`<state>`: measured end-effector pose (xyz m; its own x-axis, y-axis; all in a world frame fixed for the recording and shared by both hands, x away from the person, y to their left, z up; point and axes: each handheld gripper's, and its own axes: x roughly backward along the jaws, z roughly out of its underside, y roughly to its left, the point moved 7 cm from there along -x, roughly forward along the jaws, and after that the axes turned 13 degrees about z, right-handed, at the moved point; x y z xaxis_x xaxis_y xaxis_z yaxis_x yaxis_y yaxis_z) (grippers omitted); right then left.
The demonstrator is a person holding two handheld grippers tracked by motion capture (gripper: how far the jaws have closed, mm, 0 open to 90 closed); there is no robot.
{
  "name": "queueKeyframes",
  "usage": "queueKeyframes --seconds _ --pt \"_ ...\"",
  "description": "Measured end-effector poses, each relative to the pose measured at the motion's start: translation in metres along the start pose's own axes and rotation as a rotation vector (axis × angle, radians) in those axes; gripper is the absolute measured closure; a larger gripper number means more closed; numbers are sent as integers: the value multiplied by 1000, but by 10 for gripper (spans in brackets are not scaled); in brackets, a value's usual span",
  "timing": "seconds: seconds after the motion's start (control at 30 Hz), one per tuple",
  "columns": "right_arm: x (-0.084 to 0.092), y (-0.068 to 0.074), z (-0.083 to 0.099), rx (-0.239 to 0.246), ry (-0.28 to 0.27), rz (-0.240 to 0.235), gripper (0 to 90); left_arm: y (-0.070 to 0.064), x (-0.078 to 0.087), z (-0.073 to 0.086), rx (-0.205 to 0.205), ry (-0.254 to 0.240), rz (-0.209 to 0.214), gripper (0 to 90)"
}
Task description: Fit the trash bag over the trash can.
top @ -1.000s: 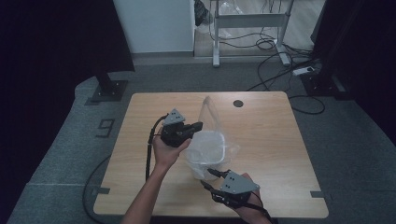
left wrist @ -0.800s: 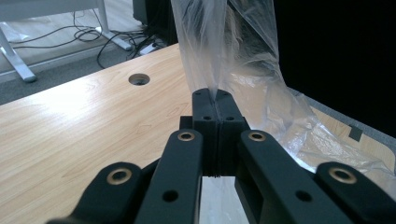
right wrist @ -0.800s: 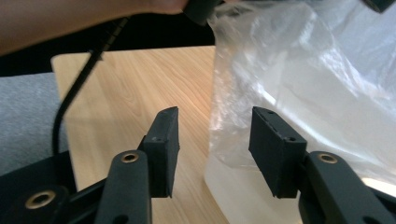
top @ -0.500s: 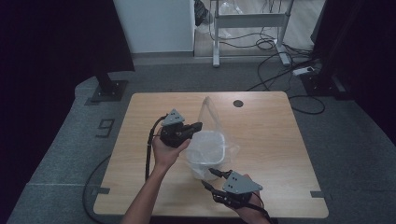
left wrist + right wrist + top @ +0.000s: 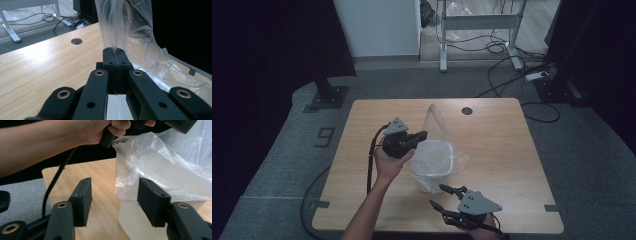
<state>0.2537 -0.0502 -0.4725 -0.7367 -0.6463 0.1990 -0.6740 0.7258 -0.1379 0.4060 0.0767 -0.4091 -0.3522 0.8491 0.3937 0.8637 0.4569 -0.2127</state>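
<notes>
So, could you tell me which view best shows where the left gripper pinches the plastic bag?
The left gripper view: the left gripper is shut on the plastic bag. The high view shows it small; the right gripper view shows the bag draped over the container.

Single readable mark: large pale digit "9" on grey carpet floor, left of light wooden table. No other text, label, brand legible.

My wooden desk carries a translucent white container draped in a clear plastic bag, standing well in front of the desk's round cable hole.
</notes>
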Motion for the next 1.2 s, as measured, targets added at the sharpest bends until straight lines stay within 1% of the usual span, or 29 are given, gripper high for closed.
queueKeyframes --seconds 0.07,0.1,0.13,0.17,0.2,0.23,0.27,0.3,0.33,0.37,0.4,0.43,0.53,0.57,0.6,0.63,0.67,0.7,0.73,0.8,0.87,0.9,1.0,1.03,1.07,1.1,1.17,1.2 --pt "-1 1 1 9 1 5 429 0 0 0 1 0 0 892" --pt "-3 4 2 41 2 20 412 -1 0 0 -1 0 0 892" --pt "-3 4 2 41 2 20 412 -1 0 -1 -2 0 0 892" --pt "-4 5 3 63 4 33 409 -1 0 -1 -3 0 0 892" --pt "-7 8 6 107 14 48 410 -2 0 -1 -1 -3 2 892" --pt "-9 9 7 123 20 56 409 -2 0 -1 -2 -2 3 892" --pt "-9 9 7 123 20 56 409 -2 0 -1 -2 -2 3 892" --pt "-13 10 10 160 34 84 414 -2 0 -1 -3 -3 3 892" --pt "-13 10 10 160 34 84 414 -2 0 -1 -3 -3 3 892" --pt "-15 9 11 182 37 111 422 -2 1 -1 -6 -3 2 892" --pt "-15 9 11 182 37 111 422 -2 1 -1 -6 -3 2 892" --pt "-17 8 11 194 33 124 430 -2 1 -1 -6 -3 2 892" --pt "-16 8 9 182 26 120 438 -1 2 0 -3 -4 3 891" --pt "-15 8 8 169 20 116 442 -2 2 0 -1 -7 3 891" --pt "-14 7 5 134 10 105 445 -1 2 0 -2 -6 3 891" --pt "-10 3 0 71 -11 83 446 -1 2 0 -2 -5 2 891" --pt "-10 3 0 71 -11 83 446 -1 2 0 -3 -5 2 891" --pt "-6 -2 -3 20 -24 88 448 -1 2 0 -5 -6 -1 891" --pt "-4 -5 -5 14 -31 94 448 -1 2 0 -5 -6 -1 892" --pt "-3 -6 -6 19 -33 98 448 -1 2 1 -2 -5 -2 893" --pt "-1 -7 -6 40 -31 100 442 0 1 0 -2 -5 -5 893" --pt "-2 -7 -6 43 -27 97 441 1 1 0 0 -4 -4 893" --pt "-3 -9 -4 28 -21 86 441 6 1 -1 4 -1 -7 894" --pt "-5 -10 -3 24 -17 76 442 11 2 0 12 -3 0 894" --pt "-5 -10 -3 24 -17 76 442 11 2 0 12 -3 0 894" --pt "-6 -9 -3 31 -22 53 445 13 2 0 20 -9 10 894" --pt "-11 -7 -3 47 -26 35 444 20 0 1 30 -8 15 895" --pt "-11 -7 -3 47 -26 35 444 20 0 1 30 -8 15 895"
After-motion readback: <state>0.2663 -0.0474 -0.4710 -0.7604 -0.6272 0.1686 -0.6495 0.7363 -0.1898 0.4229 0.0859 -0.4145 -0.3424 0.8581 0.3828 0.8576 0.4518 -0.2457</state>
